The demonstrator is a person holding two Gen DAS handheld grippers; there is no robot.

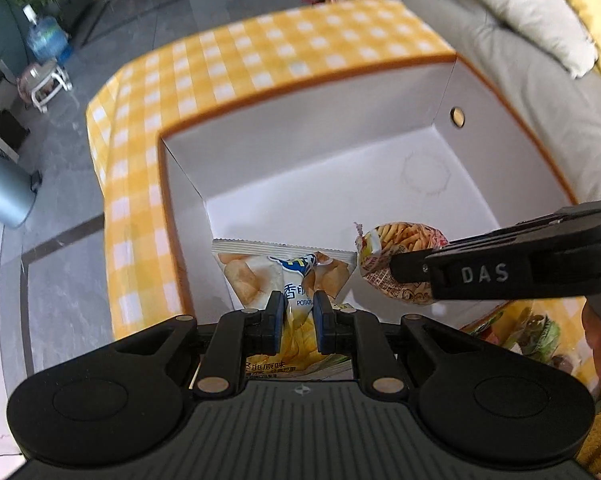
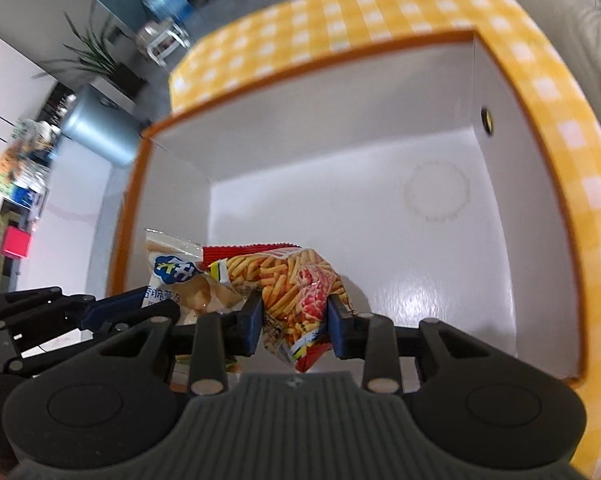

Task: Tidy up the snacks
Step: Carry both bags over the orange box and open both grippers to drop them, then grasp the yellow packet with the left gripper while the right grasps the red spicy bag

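My left gripper (image 1: 296, 312) is shut on a white and yellow potato chip bag (image 1: 260, 272) and holds it over the near left edge of an open box (image 1: 300, 140) with white inside walls and an orange rim. My right gripper (image 2: 294, 316) is shut on a red bag of fries-style sticks (image 2: 296, 280) and holds it over the box's near edge (image 2: 340, 120). The stick bag (image 1: 400, 236) and right gripper (image 1: 416, 272) show at the right in the left wrist view. The chip bag (image 2: 180, 284) shows at the left in the right wrist view. The box floor is bare.
The box stands on a yellow and white checked cloth (image 1: 260, 52). More snack packets (image 1: 520, 332) lie on the cloth near the right hand. A grey sofa with a cushion (image 1: 520, 12) is at the right. A grey bin (image 1: 0, 188) stands on the floor at the left.
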